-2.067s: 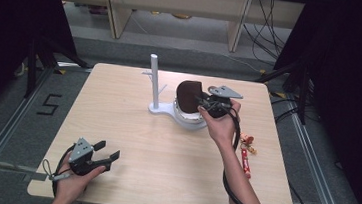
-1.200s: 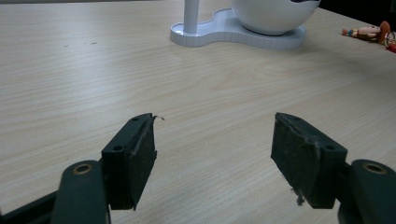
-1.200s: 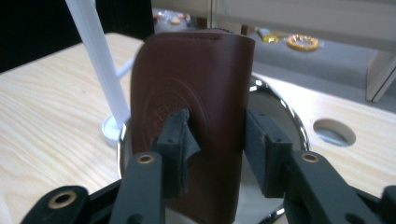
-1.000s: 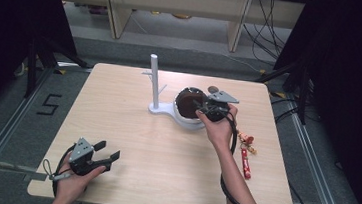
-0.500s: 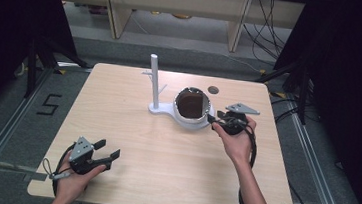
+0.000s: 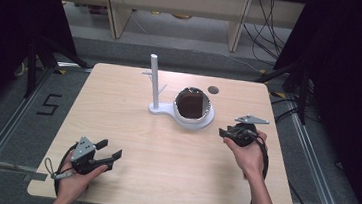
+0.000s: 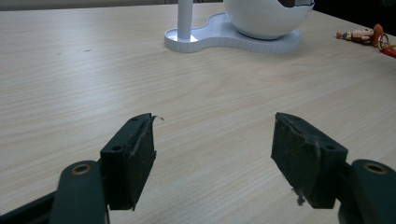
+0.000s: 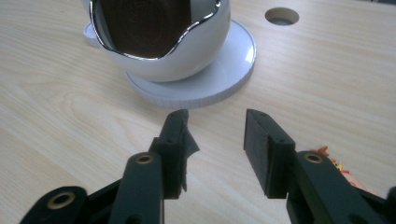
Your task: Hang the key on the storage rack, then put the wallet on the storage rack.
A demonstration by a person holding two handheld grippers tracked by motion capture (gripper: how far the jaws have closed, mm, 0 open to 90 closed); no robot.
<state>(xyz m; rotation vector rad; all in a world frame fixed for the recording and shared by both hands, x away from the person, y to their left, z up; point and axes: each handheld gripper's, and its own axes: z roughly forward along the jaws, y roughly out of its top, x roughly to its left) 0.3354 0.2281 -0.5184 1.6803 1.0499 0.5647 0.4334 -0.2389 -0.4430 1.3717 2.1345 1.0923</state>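
A white egg-shaped bowl with a dark brown inside sits on a white base beside an upright white post, at the table's middle back. My right gripper hovers just right of the bowl and points at it. In the right gripper view its jaws have just been closing but still stand apart, with nothing between them, and the bowl lies close ahead. At the near left my left gripper is open and empty. In the left gripper view it has bare wood between its pads.
A small toy figure lies on the table right of the stand, also seen beside my right jaw. A round hole is cut in the tabletop behind the bowl. Black frame legs and cables stand around the light wooden table.
My right gripper has drawn back from the bowl's mouth to the right and toward the near side, and its jaws have narrowed. The left gripper has stayed put.
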